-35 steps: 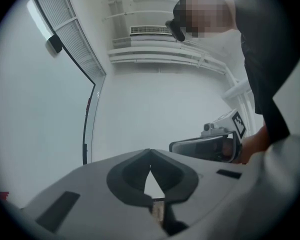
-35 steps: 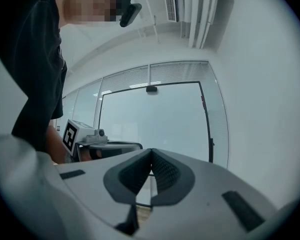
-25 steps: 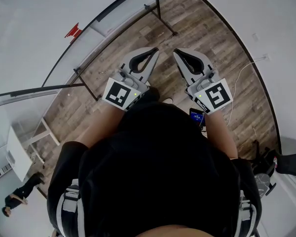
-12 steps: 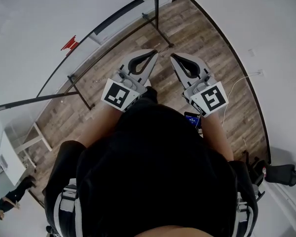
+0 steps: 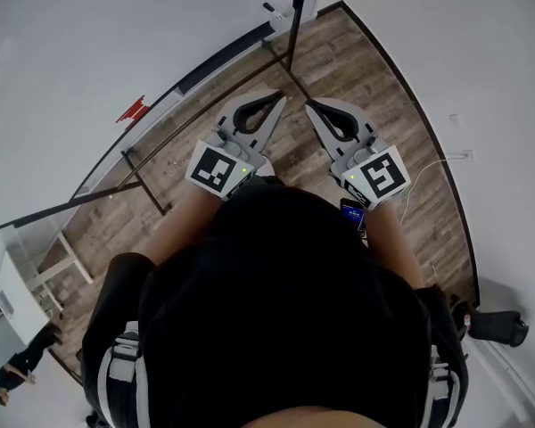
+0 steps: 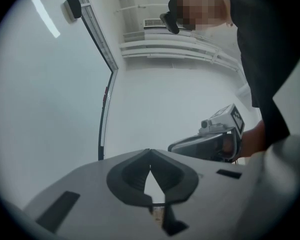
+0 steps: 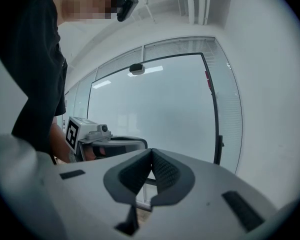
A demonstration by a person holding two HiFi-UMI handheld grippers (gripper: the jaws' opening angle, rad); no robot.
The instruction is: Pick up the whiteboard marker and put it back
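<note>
Spanning the head view, a wood floor (image 5: 374, 96) runs between a white wall (image 5: 508, 105) on the right and a whiteboard (image 7: 155, 109) on the left. The whiteboard is framed in black and is carried on a stand (image 5: 145, 181) with dark legs. A person in a dark shirt (image 5: 285, 310) stands on the floor and fills the lower half of the head view, forearms held forward. The left hand-held gripper (image 5: 279, 98) and the right hand-held gripper (image 5: 310, 107) sit side by side above the floor, near each other but apart, each with its marker cube toward the body. In each gripper's own view its jaws are closed tip to tip, with nothing between the pads, and the other gripper shows at the side. A small red piece (image 5: 132, 111) sits at the whiteboard's edge. A phone (image 5: 353, 213) with a lit screen shows just below the right wrist. The marker cannot be made out in any view, so its place cannot be told.
</note>
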